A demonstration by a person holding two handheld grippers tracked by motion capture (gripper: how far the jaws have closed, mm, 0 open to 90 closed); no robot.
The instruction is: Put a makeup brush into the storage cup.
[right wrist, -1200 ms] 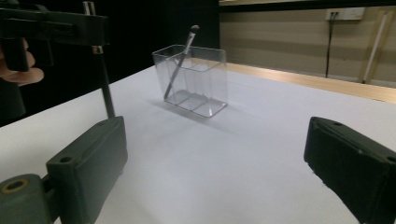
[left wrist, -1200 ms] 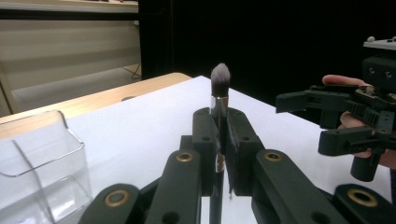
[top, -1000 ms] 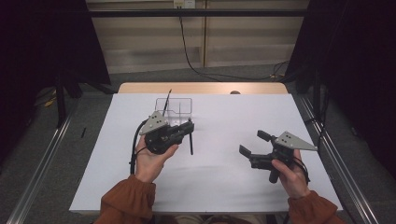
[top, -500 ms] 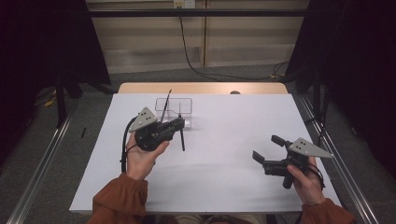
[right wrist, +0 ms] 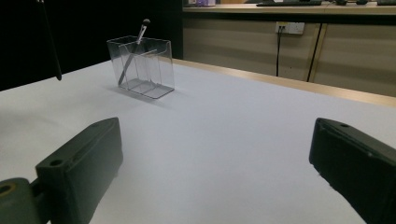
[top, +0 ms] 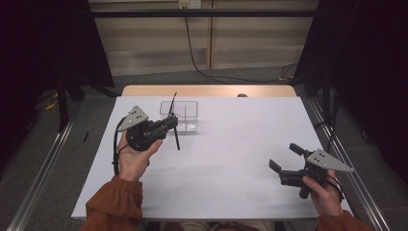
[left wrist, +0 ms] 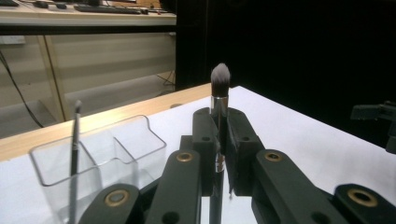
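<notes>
Moved toward the bench's far-left corner, the left gripper (top: pixel 169 126), jaws clamped on a makeup brush (left wrist: pixel 219 112), could knock the clear organizer (top: pixel 185 115) if the handle catches its rim, while the right gripper (top: pixel 285 158) waits, jaws apart.

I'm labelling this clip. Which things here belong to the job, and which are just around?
In the job:
left gripper
makeup brush clamped in it
clear holder
thin brush standing in the holder

Just around:
right gripper, open
white table

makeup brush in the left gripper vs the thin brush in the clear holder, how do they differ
The makeup brush is clamped in the left gripper; the thin brush leans loose in the clear holder.
The makeup brush has a wide rounded head; the thin brush has a small tip.
The makeup brush looks thicker.
Both have dark handles.
</notes>
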